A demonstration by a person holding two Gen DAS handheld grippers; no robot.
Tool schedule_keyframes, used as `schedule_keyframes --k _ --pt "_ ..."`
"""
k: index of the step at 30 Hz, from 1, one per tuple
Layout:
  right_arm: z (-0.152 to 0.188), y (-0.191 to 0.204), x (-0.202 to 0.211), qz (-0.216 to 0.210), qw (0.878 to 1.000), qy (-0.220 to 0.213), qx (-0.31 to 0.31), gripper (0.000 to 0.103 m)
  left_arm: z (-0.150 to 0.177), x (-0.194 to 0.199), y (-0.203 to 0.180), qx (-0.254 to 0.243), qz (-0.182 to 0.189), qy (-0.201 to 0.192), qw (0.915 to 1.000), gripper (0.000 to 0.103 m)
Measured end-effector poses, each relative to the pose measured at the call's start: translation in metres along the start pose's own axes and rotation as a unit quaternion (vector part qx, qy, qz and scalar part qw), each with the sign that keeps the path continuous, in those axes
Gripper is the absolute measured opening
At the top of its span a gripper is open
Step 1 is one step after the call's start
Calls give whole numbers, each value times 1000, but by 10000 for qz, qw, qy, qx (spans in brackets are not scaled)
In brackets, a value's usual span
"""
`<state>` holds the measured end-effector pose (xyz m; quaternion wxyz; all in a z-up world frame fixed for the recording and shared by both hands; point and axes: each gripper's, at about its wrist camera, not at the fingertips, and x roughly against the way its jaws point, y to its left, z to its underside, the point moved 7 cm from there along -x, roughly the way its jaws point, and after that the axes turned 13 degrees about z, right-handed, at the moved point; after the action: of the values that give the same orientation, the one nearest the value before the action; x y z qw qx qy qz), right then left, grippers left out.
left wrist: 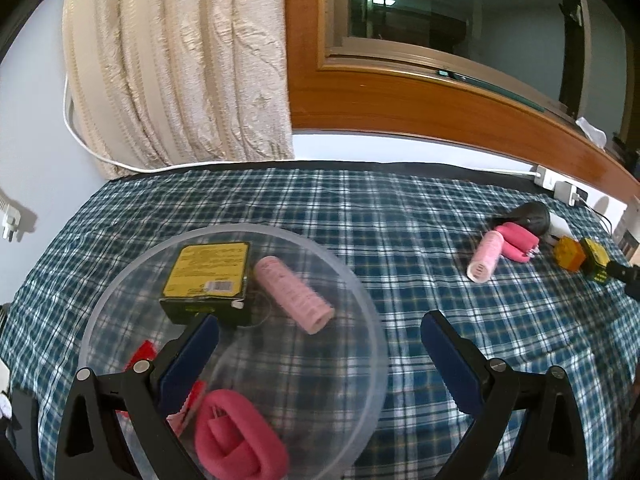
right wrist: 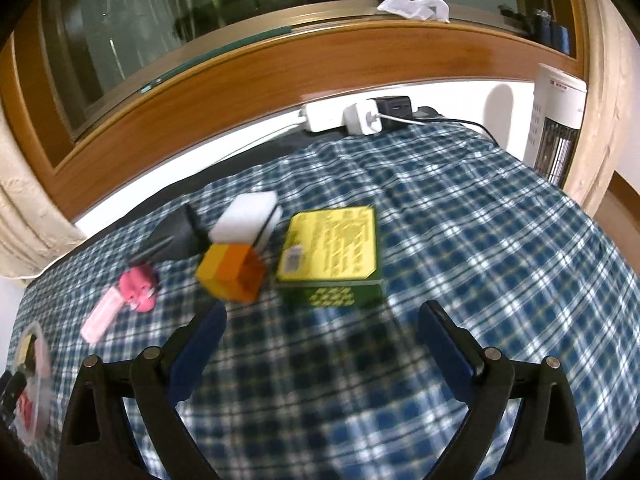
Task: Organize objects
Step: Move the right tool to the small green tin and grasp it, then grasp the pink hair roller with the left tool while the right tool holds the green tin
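Blue-padded fingers of the left gripper (left wrist: 320,332) stand wide apart with nothing between them, low over a clear bowl (left wrist: 360,360) on the checked cloth (left wrist: 400,240). The left finger (left wrist: 192,356) reaches over the bowl's inside; the right one is outside the rim, over cloth. Nearest in the bowl lies a folded pink band (left wrist: 236,440), with red clips (left wrist: 140,356) partly hidden behind the left finger. Farther in are a green-and-yellow box (left wrist: 208,276) and, just beside it to the right, a pale pink roll (left wrist: 292,294) on its side.

Well apart, at the far right of the cloth, a second pale roll (left wrist: 486,256) touches a second pink band (left wrist: 518,242), with a dark object (left wrist: 532,216) behind them.

The right gripper (right wrist: 322,322) is also wide open and holds nothing, hanging above bare cloth; its view is blurred. Just past its fingers sits a second green box (right wrist: 332,256) with a yellow top, and left of that, near it, an orange-and-yellow cube (right wrist: 232,276). Behind the cube is a white block (right wrist: 248,218), touching or just beside it; I cannot tell which.

Beyond the cloth's far edge are a white power strip (right wrist: 320,116) with chargers, a wooden window frame (right wrist: 280,72), and a cream curtain (left wrist: 180,60).
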<state>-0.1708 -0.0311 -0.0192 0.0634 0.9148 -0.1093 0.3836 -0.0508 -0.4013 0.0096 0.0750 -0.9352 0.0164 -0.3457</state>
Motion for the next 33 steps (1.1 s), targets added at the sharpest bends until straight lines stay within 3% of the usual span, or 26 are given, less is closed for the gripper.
schedule_keyframes --k 13,23,26,30,33 --pt "-20 0 -39 260 9994 192 150 98 -3 -11 -22 -198 55 141 9997 102" --pt "-18 5 -57 255 9980 455 344 97 -9 -26 -48 -461 174 275 9984 102" --pt "-18 5 -58 258 9978 445 410 90 -12 -31 -58 -546 234 314 9977 102" --pt "-19 2 -57 304 9977 396 468 73 -15 -41 -71 -659 309 393 9966 102" --pt "-20 -2 -57 236 9980 385 436 70 -17 -48 -79 -709 370 455 9958 102"
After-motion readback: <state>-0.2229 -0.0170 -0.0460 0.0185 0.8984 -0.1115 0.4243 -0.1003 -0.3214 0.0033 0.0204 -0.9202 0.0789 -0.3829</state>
